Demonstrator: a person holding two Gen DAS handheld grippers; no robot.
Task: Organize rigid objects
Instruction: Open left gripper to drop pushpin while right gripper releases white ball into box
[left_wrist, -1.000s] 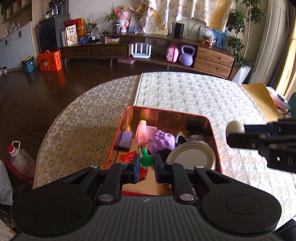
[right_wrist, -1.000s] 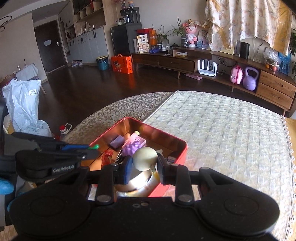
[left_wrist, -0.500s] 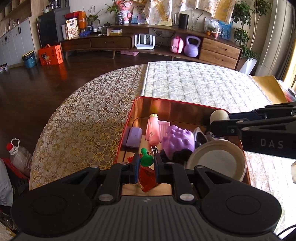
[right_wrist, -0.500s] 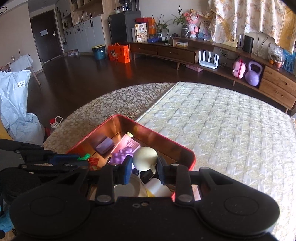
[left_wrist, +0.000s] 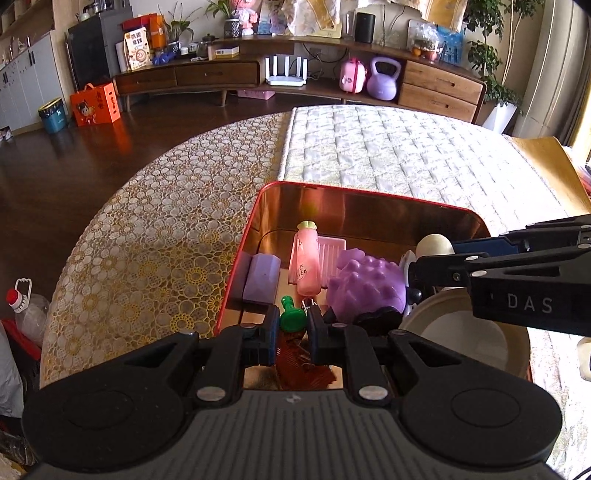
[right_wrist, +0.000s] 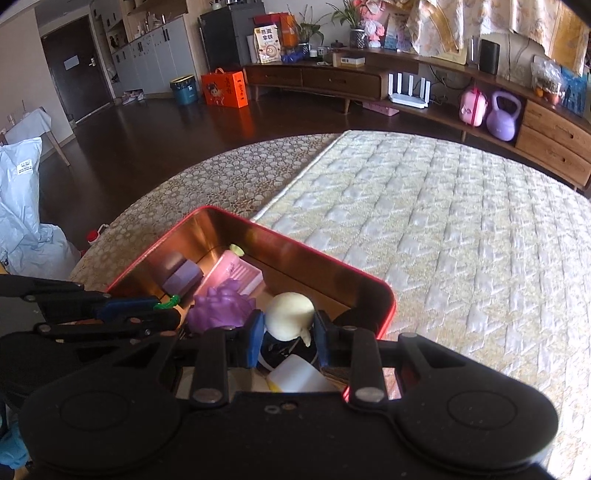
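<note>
Desk (left_wrist: 155, 236) fills mid-frame, red tin (left_wrist: 369, 206) at lower centre on it. My right hand-held gripper (right_wrist: 286, 334) clamps a cream egg (right_wrist: 290, 315) over the tin; my left hand-held gripper (left_wrist: 291, 326) pinches a green peg (left_wrist: 291, 315) there.

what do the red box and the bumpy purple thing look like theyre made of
Red box: likely thin metal tin; the coppery inner walls mirror the items inside. Bumpy purple thing: probably moulded plastic or rubber; matte to slightly glossy knobs with soft highlights. The look cannot settle which.
</note>
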